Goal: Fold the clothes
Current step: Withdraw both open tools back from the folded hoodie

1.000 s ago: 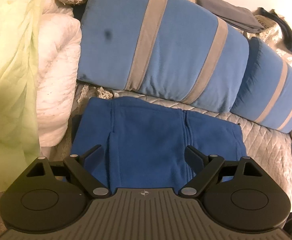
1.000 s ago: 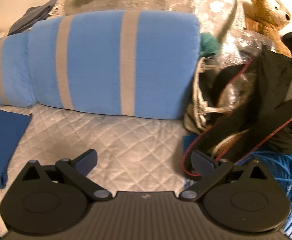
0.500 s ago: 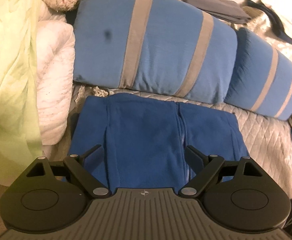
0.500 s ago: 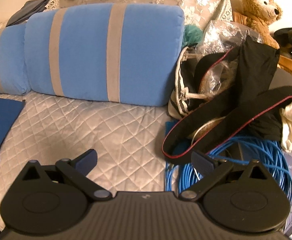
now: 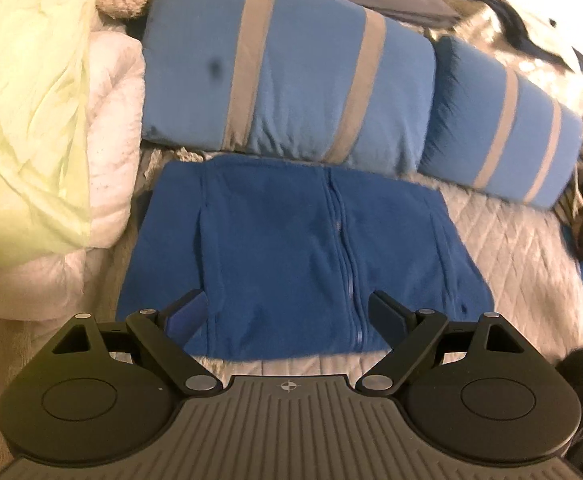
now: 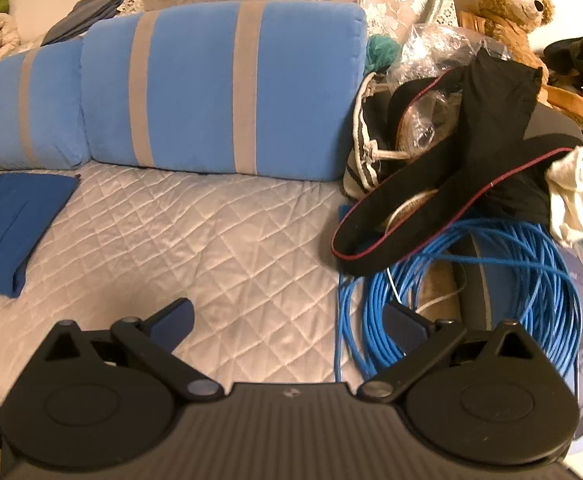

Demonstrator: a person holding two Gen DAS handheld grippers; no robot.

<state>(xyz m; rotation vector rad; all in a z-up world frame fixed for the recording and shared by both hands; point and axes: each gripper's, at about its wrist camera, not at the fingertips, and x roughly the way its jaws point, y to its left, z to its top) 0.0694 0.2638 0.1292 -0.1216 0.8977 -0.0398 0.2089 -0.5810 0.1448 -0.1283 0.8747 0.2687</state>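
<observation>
Two claws are in view, both spread wide and gripping nothing. Farthest left in the left wrist view a pale green sheet (image 5: pixel 23 112) is heaped beside a white quilt (image 5: pixel 111 140). Next comes the blue fleece (image 5: pixel 303 256), folded into a flat rectangle with its zipper running down the middle, lying on the quilted bed cover (image 5: pixel 523 264). Its far edge lies against the striped blue pillows (image 5: pixel 291 80). The left claw (image 5: pixel 287 312) hangs over the near edge of the fleece, its fingers on either side of the zipper; whether they touch the cloth cannot be told. Right of the fleece the cover lies bare as far as a tangle of dark things at the frame edge.

In the right wrist view the fleece (image 6: pixel 7 224) shows at the far left, well apart from the right claw (image 6: pixel 287 318). That claw hangs over the bed cover (image 6: pixel 195 248), its left finger above the quilting and its right finger above a coil of blue cable (image 6: pixel 471 288). Behind the cable lies a pile of black clothing (image 6: pixel 491 152) with red piping, a white rag (image 6: pixel 571 196) draped on its right side. A teddy bear (image 6: pixel 507 4) sits at the upper right.
</observation>
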